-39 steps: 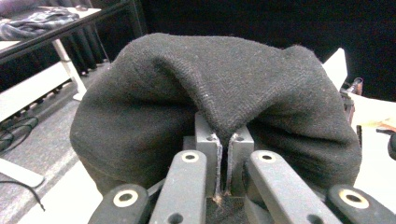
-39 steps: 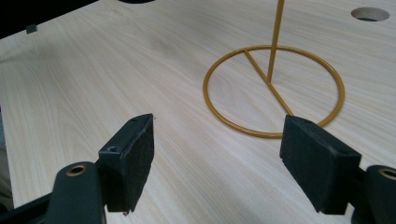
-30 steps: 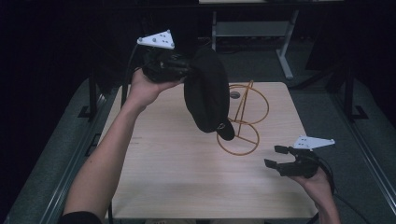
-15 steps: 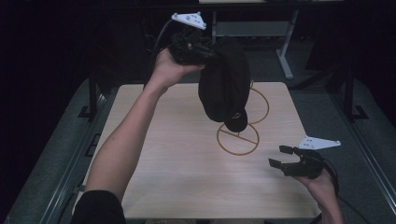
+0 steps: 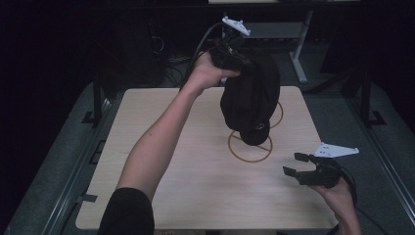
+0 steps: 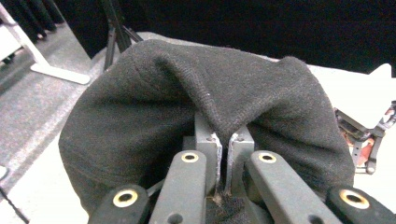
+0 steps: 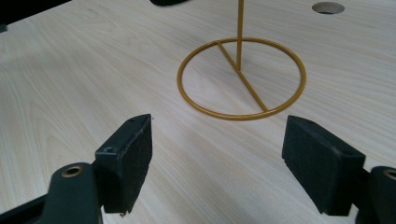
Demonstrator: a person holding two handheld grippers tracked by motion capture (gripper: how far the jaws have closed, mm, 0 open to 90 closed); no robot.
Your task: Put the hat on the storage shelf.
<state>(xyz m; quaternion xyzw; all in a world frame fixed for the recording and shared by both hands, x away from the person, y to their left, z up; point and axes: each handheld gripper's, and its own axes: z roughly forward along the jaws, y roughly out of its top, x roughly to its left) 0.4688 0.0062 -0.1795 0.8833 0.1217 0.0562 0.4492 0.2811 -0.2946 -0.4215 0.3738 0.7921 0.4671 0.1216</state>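
A black knit cap (image 5: 250,100) hangs in the air above the far middle of the table, in front of a gold wire stand (image 5: 249,147). My left gripper (image 5: 230,54) is shut on the cap's edge, raised high over the table's far side. In the left gripper view the cap (image 6: 154,121) drapes over the jaws, and the pads (image 6: 212,158) pinch a fold of it. The stand's ring base (image 7: 242,79) lies on the wood with its thin post rising from it. My right gripper (image 5: 296,164) rests open near the front right of the table, its jaws (image 7: 217,168) wide apart and nothing between them.
The light wooden table (image 5: 161,176) has a round cable hole (image 7: 328,7) beyond the stand. A white desk frame (image 5: 298,54) stands on the grey floor behind the table. My left forearm (image 5: 161,137) crosses the table's left half.
My left hand has carried the cap to the right, from the far left of the table to over the gold stand. The right gripper has stayed in place.
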